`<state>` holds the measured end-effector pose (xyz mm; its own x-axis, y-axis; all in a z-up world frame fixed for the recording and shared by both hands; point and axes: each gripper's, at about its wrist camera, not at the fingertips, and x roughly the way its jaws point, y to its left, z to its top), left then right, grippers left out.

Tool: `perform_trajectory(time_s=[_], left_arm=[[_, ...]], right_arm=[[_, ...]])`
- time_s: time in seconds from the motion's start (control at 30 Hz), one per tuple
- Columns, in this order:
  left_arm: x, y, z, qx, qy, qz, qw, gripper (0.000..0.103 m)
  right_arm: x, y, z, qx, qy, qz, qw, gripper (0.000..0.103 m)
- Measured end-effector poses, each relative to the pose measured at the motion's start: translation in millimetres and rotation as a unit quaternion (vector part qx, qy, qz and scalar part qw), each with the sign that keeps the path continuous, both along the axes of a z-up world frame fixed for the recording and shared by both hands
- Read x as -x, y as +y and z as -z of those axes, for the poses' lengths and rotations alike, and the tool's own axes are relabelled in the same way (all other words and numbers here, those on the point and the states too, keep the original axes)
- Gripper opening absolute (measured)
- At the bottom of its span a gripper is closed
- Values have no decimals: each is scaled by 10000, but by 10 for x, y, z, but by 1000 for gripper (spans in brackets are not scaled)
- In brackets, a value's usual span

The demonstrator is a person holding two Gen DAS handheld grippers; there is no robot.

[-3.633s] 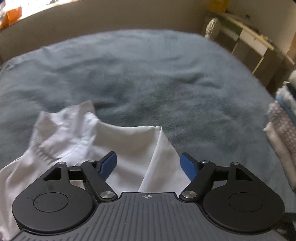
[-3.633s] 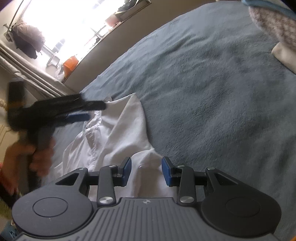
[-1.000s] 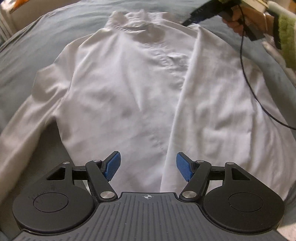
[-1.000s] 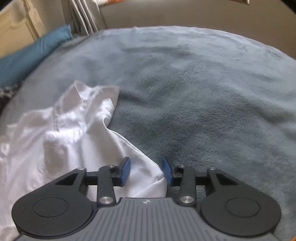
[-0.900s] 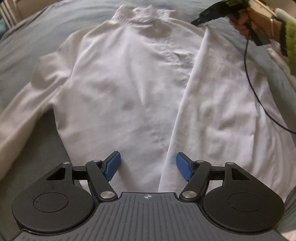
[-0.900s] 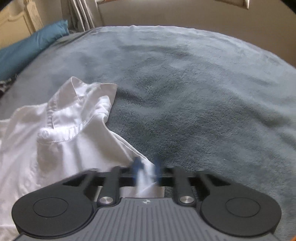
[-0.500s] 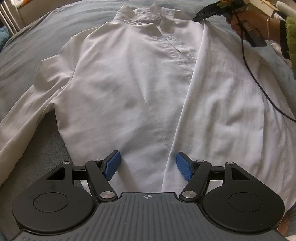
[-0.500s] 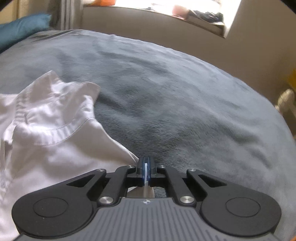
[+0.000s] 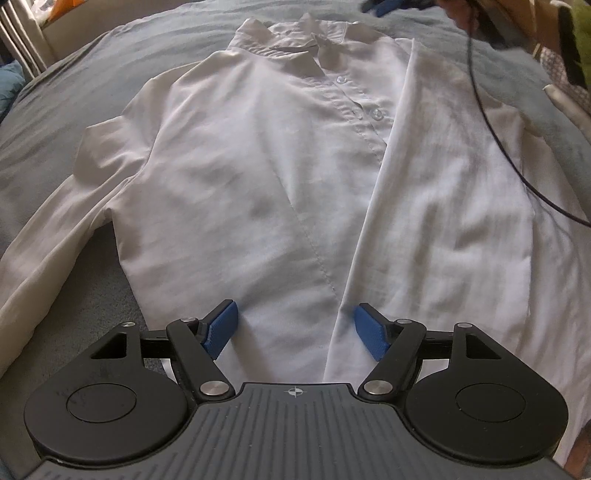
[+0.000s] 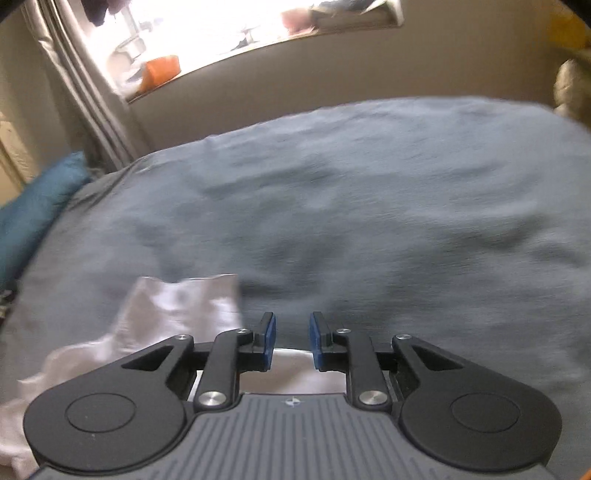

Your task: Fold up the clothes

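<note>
A white button-up shirt [image 9: 258, 177] lies flat, front up, on the grey-blue blanket [image 9: 74, 74], collar at the far end and sleeves spread to both sides. My left gripper [image 9: 295, 328] hovers over the hem at the front placket, its jaws opening, with cloth below them but nothing pinched. My right gripper [image 10: 291, 339] is past the collar end, jaws opening with nothing between the blue pads [image 10: 267, 338]. A corner of the shirt [image 10: 184, 306] lies to its lower left. In the left wrist view the right gripper [image 9: 384, 5] is a blur at the top edge.
A black cable [image 9: 491, 122] hangs from the right hand across the shirt's right side. Folded clothes [image 9: 565, 92] are stacked at the bed's right edge. A teal pillow [image 10: 33, 210], curtains [image 10: 85, 92] and a windowsill with an orange box [image 10: 162, 70] lie beyond the blanket.
The right gripper shut on the shirt's edge by the collar, then let go and lifted, tilting up toward the window. The shirt front now lies smoother. The left gripper has barely moved.
</note>
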<state>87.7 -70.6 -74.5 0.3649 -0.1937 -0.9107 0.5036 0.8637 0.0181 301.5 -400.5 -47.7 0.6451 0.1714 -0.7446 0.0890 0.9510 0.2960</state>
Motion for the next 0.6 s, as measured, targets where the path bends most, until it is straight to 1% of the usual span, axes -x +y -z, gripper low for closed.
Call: perform_trajectory(time_s=[0.03, 0.1, 0.13, 0.17, 0.23, 0.33, 0.4, 0.43, 0.53, 0.6], left_arm=[[-10, -10, -1, -12, 18, 1, 10000, 71], [-36, -12, -3, 0, 60, -15, 10000, 71], [-50, -7, 1, 26, 88, -48, 9999, 72], [-64, 3, 5, 62, 117, -87, 9999, 72], [-84, 14, 6, 108, 152, -124, 9998, 72], [-106, 19, 9, 132, 183, -139, 9996, 73], [-122, 21, 15, 147, 222, -147, 9995, 73], [-123, 23, 15, 152, 236, -147, 9995, 73], [-137, 30, 22, 177, 263, -154, 9994, 74], [-135, 30, 26, 188, 257, -154, 9994, 75]], right_arm=[[-82, 48, 18, -138, 91, -35, 9999, 25], [-250, 109, 64, -446, 303, 89, 9985, 31], [-318, 102, 96, -699, 364, 219, 9966, 31], [-392, 69, 128, -1063, 418, 363, 9928, 32], [-540, 4, 214, -1687, 596, 633, 9818, 40], [-689, -35, 335, -2158, 863, 896, 9685, 42], [-778, -33, 397, -2382, 1112, 969, 9600, 42], [-822, -23, 421, -2419, 1226, 1011, 9572, 43], [-945, 38, 470, -2318, 1557, 1040, 9546, 44], [-1014, 83, 484, -2209, 1677, 1060, 9549, 44]])
